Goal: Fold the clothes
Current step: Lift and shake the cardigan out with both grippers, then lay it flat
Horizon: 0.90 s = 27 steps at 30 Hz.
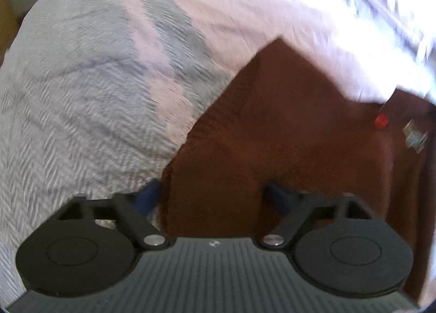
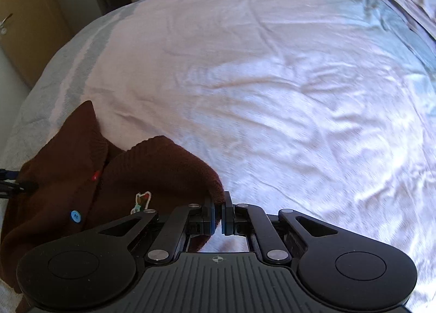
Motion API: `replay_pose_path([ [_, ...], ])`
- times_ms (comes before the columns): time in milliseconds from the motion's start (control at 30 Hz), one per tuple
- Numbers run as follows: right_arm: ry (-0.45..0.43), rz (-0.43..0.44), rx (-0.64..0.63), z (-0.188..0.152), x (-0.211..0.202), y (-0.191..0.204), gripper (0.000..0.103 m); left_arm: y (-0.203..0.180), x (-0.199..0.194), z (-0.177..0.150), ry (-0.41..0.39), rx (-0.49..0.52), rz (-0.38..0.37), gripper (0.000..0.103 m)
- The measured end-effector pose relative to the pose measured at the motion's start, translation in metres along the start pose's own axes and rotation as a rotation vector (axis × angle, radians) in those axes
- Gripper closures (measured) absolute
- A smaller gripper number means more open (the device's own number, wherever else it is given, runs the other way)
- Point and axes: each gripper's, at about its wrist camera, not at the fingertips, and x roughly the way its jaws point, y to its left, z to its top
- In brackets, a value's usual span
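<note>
The brown knitted cardigan [image 2: 81,182] lies on the bed [image 2: 245,67], spread just ahead of and to the left of the right tool [image 2: 218,214]. That tool's jaws are pressed together on a fold of the cardigan's edge, with brown knit bunched at their tips. The left tool [image 1: 215,195] stands partly open over the cardigan's flat brown panel; one blue fingertip [image 1: 148,195] sits at the garment's left edge, the other is over the knit, and its view is too blurred to tell whether cloth is caught between them, so I would not call it a grip. The main risk, as I judge it, is uneven handling: if only the right tool truly has the cloth, a lift or fold would drag the cardigan askew and bunch it. The right tool's pinch also looks shallow, near the hem, so the knit could slip free under its own weight. A tool could also snag the pale pink bed sheet [image 1: 245,13] under the garment and pull it along. As for markings, no writing can be read: there is a small embroidered animal patch [image 2: 141,201] ahead-left of the right tool, a blue button [image 2: 75,216] and a red button [image 2: 95,176] on the placket, and a small crosshair mark on each tool's body.
</note>
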Motion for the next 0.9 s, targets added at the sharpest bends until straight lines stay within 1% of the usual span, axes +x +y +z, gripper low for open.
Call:
replay_pose_path([
  [33, -0.003, 0.005, 0.004, -0.003, -0.005, -0.003, 0.101, -0.008, -0.002, 0.000, -0.005, 0.021, 0.020, 0.090],
  [100, -0.013, 0.018, 0.002, -0.006, -0.015, -0.003, 0.101, -0.023, -0.017, -0.002, -0.052, 0.041, 0.047, 0.094],
  [200, -0.055, 0.045, -0.009, -0.003, -0.026, -0.006, 0.101, -0.043, -0.051, -0.003, -0.139, 0.052, 0.050, 0.095],
  [267, -0.086, 0.063, -0.004, -0.001, -0.037, -0.013, 0.101, -0.063, -0.074, -0.001, -0.183, 0.057, 0.062, 0.095],
  [333, -0.123, 0.084, -0.003, 0.002, -0.058, -0.026, 0.101, -0.086, -0.097, 0.000, -0.221, 0.061, 0.079, 0.095],
  [400, -0.162, 0.112, -0.015, 0.005, -0.084, -0.044, 0.101, -0.117, -0.126, -0.003, -0.257, 0.055, 0.101, 0.095],
  [500, -0.225, 0.165, -0.065, 0.007, -0.133, -0.075, 0.101, -0.179, -0.172, -0.013, -0.304, 0.048, 0.139, 0.095],
  [600, -0.286, 0.257, -0.134, 0.006, -0.189, -0.114, 0.101, -0.250, -0.213, -0.032, -0.328, 0.025, 0.199, 0.096],
  [633, -0.301, 0.300, -0.162, 0.005, -0.209, -0.130, 0.101, -0.274, -0.226, -0.039, -0.334, 0.011, 0.220, 0.097],
  [700, -0.318, 0.384, -0.221, 0.002, -0.247, -0.161, 0.101, -0.321, -0.254, -0.054, -0.345, -0.029, 0.257, 0.097],
  [800, -0.330, 0.505, -0.313, -0.004, -0.303, -0.205, 0.101, -0.397, -0.302, -0.075, -0.361, -0.097, 0.292, 0.098],
  [867, -0.340, 0.563, -0.385, -0.007, -0.345, -0.234, 0.101, -0.444, -0.336, -0.086, -0.369, -0.150, 0.297, 0.098],
  [900, -0.347, 0.586, -0.409, -0.007, -0.366, -0.247, 0.101, -0.461, -0.350, -0.088, -0.369, -0.169, 0.294, 0.098],
])
